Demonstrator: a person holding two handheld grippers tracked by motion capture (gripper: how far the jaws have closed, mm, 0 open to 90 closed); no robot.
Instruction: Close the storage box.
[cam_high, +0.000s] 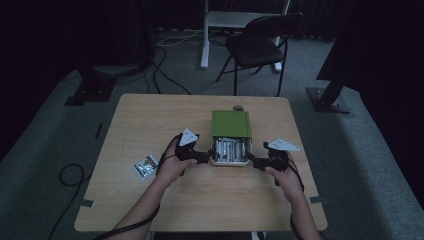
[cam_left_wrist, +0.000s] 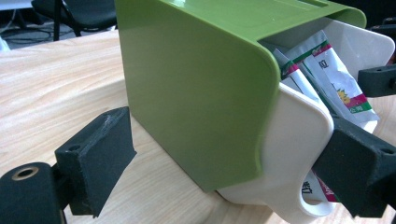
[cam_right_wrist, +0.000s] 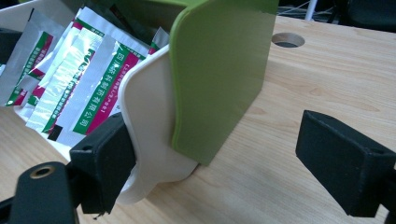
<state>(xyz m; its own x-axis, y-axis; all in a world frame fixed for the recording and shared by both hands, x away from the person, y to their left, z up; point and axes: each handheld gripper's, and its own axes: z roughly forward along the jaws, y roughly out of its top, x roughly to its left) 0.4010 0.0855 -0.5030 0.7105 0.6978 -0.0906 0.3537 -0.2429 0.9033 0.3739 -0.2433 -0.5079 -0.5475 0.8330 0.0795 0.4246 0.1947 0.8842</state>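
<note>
High view: above, forward-down, far, dim. Both gripper views: close, low, opposite sides, sharing green box (cam_high: 230, 123).

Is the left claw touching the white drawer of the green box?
Touching. In the left gripper view, one black pad of the left claw rests against the white drawer front edge, no gap visible; the other pad stands off the green box.

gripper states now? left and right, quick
Left gripper: open, jaws wide either side of the box's corner, one jaw against the white drawer.
Right gripper: open, one jaw touching the drawer, holding nothing.
</note>
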